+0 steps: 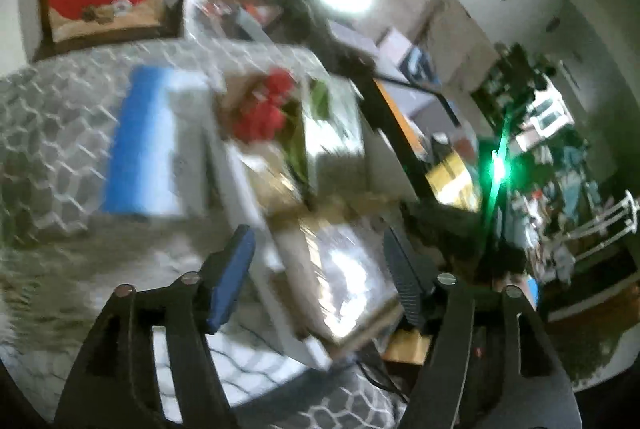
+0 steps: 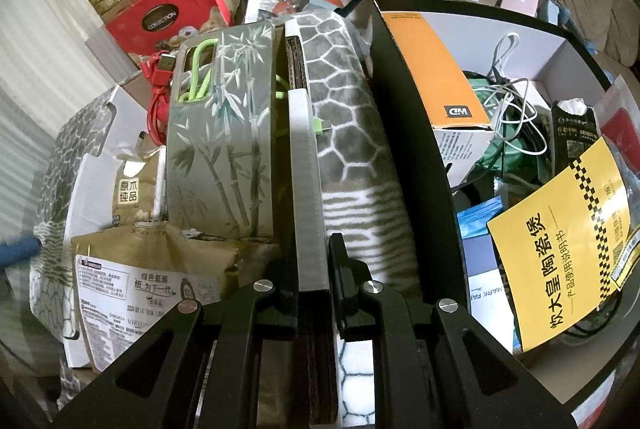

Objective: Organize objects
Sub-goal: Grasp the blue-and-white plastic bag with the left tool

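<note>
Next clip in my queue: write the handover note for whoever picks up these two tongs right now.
Right tongs: shut on the patterned box's cardboard wall, steadying it.
Left tongs: open, nothing between the pads; that view is blurred.
In the box: bamboo phone case, red cable, green cable, tissue pack.
Black bin beside it holds an orange box, white cables and a yellow manual.
Left: remaining loose items; which ones is unclear.

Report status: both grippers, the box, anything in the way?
Left gripper open, nothing between its fingers. Right gripper shut on patterned box's cardboard wall. Bamboo-print phone case leans inside, over red cable and tissue packs.
</note>
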### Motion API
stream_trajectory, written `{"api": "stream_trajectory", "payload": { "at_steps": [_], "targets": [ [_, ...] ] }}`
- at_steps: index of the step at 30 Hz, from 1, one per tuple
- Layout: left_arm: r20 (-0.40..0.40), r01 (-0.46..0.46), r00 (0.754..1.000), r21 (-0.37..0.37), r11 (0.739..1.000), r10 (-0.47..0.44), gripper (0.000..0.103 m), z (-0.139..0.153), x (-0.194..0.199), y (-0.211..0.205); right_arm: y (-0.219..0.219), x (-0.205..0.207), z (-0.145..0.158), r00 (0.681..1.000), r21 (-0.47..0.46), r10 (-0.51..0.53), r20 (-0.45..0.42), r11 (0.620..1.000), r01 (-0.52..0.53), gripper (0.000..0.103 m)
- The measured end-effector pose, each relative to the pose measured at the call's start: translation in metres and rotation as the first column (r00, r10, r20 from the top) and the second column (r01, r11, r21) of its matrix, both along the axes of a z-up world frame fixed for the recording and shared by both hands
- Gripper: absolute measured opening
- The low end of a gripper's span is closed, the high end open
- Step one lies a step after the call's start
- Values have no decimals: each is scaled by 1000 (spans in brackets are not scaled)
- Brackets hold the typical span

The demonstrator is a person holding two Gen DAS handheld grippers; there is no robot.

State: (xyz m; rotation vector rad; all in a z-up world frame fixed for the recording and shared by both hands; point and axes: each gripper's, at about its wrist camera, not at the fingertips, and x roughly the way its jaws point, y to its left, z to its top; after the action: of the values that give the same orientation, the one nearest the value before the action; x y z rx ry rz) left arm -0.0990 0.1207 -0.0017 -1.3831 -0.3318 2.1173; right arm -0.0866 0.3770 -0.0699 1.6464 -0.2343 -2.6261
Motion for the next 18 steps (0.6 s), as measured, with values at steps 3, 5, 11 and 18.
{"api": "stream_trajectory", "payload": {
  "at_steps": [3, 5, 11, 18],
  "targets": [
    [-22, -67, 998, -35, 997, 67, 72, 1, -22, -19, 0, 0, 0, 1000, -1, 0, 0, 1000, 0, 13],
    [-14, -115, 993, -64, 991, 115, 72, -5, -39, -32, 0, 0, 0, 1000, 0, 0, 0, 1000, 0, 13],
    [58, -194, 978, -95, 976, 200, 72, -36, -77, -61, 0, -1, 1, 1000, 7, 1, -1, 1000, -1, 13],
    [102, -222, 967, -124, 967, 235, 72, -64, -102, -73, -1, -2, 0, 1000, 16, 4, 2, 1000, -4, 13]
  ]
}}
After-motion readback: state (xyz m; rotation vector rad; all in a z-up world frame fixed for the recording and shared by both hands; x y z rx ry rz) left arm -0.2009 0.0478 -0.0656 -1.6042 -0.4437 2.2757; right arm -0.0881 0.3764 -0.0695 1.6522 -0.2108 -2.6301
